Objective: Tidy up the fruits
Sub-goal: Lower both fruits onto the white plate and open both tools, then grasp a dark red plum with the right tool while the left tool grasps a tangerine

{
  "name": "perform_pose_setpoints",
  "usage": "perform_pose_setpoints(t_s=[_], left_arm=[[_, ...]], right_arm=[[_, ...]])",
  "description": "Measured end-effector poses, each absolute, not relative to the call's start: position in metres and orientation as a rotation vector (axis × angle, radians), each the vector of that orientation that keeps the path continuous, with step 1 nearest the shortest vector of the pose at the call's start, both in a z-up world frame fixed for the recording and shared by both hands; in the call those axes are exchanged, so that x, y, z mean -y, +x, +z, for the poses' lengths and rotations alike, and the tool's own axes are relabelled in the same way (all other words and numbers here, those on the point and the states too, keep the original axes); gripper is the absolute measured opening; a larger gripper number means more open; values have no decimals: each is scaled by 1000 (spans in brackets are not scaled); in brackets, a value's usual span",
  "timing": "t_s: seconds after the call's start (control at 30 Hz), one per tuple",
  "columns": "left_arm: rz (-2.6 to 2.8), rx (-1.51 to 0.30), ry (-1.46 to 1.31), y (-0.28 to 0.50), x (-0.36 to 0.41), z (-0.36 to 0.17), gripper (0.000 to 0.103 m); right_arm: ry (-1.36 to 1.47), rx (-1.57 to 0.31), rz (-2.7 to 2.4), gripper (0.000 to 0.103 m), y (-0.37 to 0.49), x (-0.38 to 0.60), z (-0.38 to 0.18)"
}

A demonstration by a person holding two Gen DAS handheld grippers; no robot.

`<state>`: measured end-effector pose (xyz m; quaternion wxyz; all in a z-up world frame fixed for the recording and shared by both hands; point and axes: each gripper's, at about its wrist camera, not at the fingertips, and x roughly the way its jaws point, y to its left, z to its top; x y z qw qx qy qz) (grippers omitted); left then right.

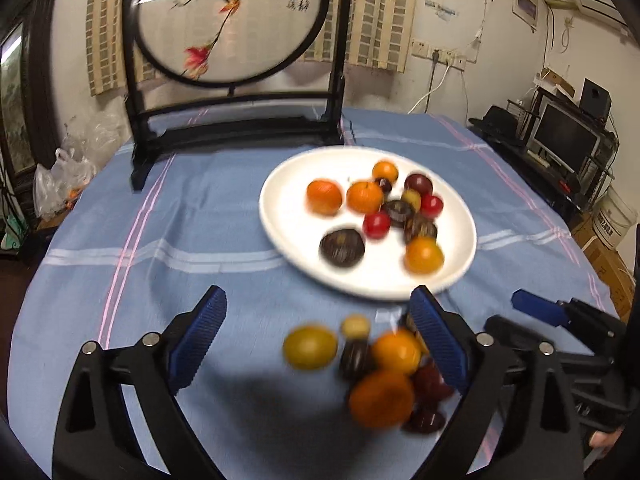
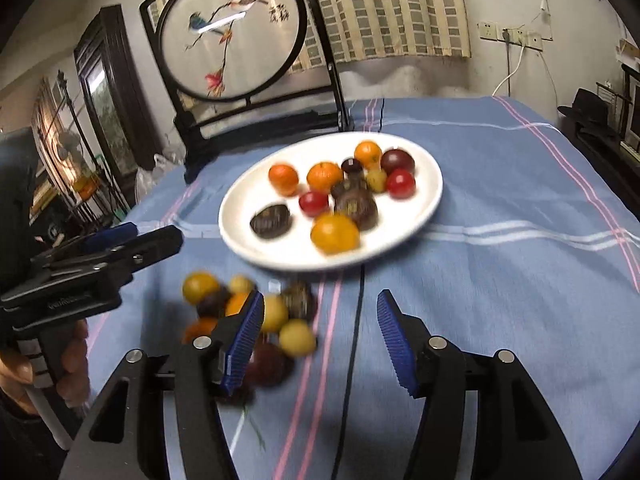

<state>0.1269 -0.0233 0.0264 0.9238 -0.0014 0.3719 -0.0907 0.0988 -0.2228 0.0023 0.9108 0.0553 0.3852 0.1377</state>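
Left wrist view: both grippers stand open over a loose heap of small fruits on the blue cloth, just short of the white plate.

Between the widely parted pads of the left gripper (image 1: 316,336) lies the blurred heap of fruits (image 1: 380,372), crowded toward its right-hand pad, none of it pressed by either pad; a yellow-green fruit (image 1: 310,347) sits apart on the heap's left. Beyond it the white plate (image 1: 288,216) carries more orange, red and dark fruits. The right gripper (image 2: 320,340), jaws apart and empty, has the same heap beside and partly behind its left finger, with bare tablecloth (image 2: 500,280) between the pads. Only the right wrist view shows a hand (image 2: 70,364) gripping the left tool's handle.
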Motion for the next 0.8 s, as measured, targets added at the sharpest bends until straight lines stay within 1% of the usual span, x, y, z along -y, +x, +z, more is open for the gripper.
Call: perform_pose_setpoints(t_s=[0.23, 0.4, 0.63, 0.7, 0.77, 0.8], left_arm=[[-162, -825, 5, 94, 4, -4, 91], [-171, -856, 6, 79, -7, -19, 91], [-176, -856, 17, 72, -11, -26, 92], [-169, -852, 22, 71, -14, -26, 92], [-168, -852, 17, 72, -15, -25, 92], [-172, -854, 5, 72, -17, -25, 92]], right_arm=[[54, -858, 280, 59, 62, 213, -13], [43, -901, 275, 59, 55, 207, -22], [-13, -938, 366, 59, 42, 177, -25], [-46, -946, 386, 52, 42, 166, -26], [-67, -953, 399, 51, 44, 155, -27], [-76, -957, 399, 48, 47, 149, -28]])
